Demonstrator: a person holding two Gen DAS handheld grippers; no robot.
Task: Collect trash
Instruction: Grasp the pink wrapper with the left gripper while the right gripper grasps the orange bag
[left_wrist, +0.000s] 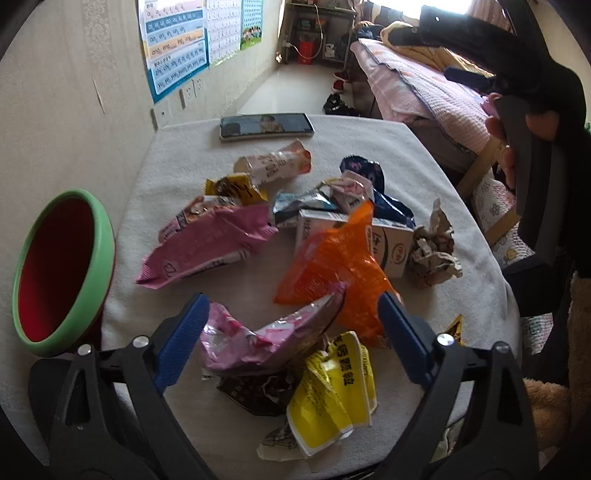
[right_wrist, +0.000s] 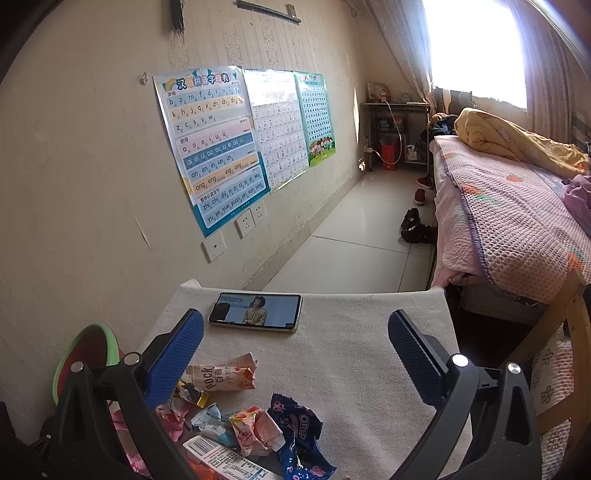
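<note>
L gripper (left_wrist: 290, 343): wide open astride pink wrapper (left_wrist: 266, 341), not gripping, lined up to pinch.
R gripper (right_wrist: 295, 354): open, empty, waiting.
Bin (left_wrist: 62, 271): beside pile for short drops.

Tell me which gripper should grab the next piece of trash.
Left. The left gripper is open and straddles the crumpled pink wrapper, with the red bowl beside it. The right gripper is open over bare cloth near the phone, with nothing between its fingers.

Both claws are showing black angular frames, silver screws and blue textured fingers (left_wrist: 181, 343); a hand (left_wrist: 517, 147) is wearing a black sleeve (left_wrist: 554, 85).
</note>
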